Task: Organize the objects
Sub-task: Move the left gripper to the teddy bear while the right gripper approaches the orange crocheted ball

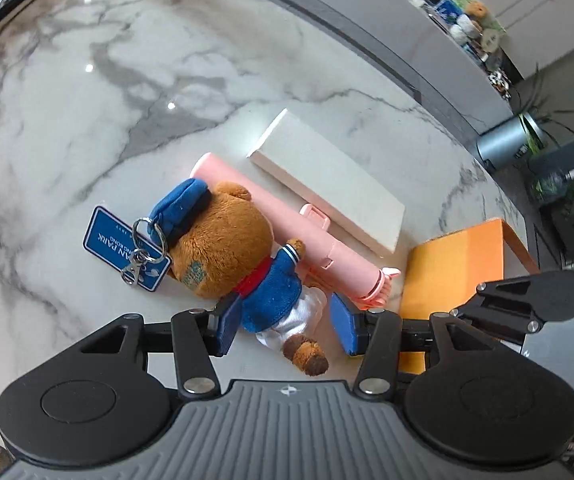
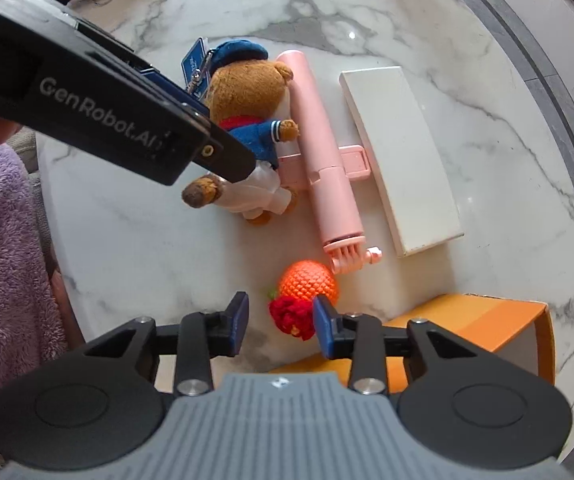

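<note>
Left wrist view: left tool (image 1: 285,330) released, jaws either side of the bear toy (image 1: 243,256) without pressing it. The bear lies on the desk (image 1: 87,120) against the pink stick (image 1: 287,224), beside the white box (image 1: 327,184). Risk: closing may snag only the trousers and drag the stick. Tool angled steeply down

Right wrist view: right tool (image 2: 281,328) released above the knitted strawberry (image 2: 307,286) near the orange box (image 2: 467,328). Risk: it rolls away. Tool points straight down
</note>
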Demonstrator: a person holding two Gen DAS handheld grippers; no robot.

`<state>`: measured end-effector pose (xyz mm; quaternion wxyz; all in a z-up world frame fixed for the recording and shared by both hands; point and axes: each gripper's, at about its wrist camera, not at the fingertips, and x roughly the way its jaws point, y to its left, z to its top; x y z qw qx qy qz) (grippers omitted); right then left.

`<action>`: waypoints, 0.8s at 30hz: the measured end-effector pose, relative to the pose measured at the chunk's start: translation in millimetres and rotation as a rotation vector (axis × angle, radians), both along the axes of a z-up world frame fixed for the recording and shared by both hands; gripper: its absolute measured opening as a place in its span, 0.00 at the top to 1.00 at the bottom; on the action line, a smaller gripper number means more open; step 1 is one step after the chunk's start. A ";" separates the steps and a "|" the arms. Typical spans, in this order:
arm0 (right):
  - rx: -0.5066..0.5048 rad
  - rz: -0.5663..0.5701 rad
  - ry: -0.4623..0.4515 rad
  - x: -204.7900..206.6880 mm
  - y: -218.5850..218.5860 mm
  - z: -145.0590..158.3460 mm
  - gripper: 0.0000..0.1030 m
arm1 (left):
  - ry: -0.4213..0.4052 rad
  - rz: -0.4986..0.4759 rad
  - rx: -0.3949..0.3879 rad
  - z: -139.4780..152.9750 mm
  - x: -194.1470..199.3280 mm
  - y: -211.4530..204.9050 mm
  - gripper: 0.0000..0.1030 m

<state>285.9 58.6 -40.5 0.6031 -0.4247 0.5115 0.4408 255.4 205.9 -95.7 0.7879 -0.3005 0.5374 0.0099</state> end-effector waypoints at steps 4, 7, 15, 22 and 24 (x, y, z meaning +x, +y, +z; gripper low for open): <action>-0.011 -0.018 0.012 7.2 2.1 -9.3 0.62 | 0.053 0.089 -0.042 -13.5 4.7 3.6 0.41; -0.017 -0.022 0.009 10.0 3.3 -13.4 0.60 | 0.074 0.122 -0.043 -21.8 8.0 5.3 0.36; -0.034 -0.057 0.012 14.4 2.7 -23.1 0.59 | 0.081 0.153 -0.053 -33.9 11.9 11.0 0.35; -0.012 -0.032 -0.001 -1.4 -1.3 -13.2 0.61 | 0.066 0.070 -0.012 -25.2 -2.8 16.5 0.46; 0.023 -0.025 0.007 -8.3 -4.7 -1.0 0.61 | 0.056 0.033 0.010 -19.9 -11.5 18.5 0.48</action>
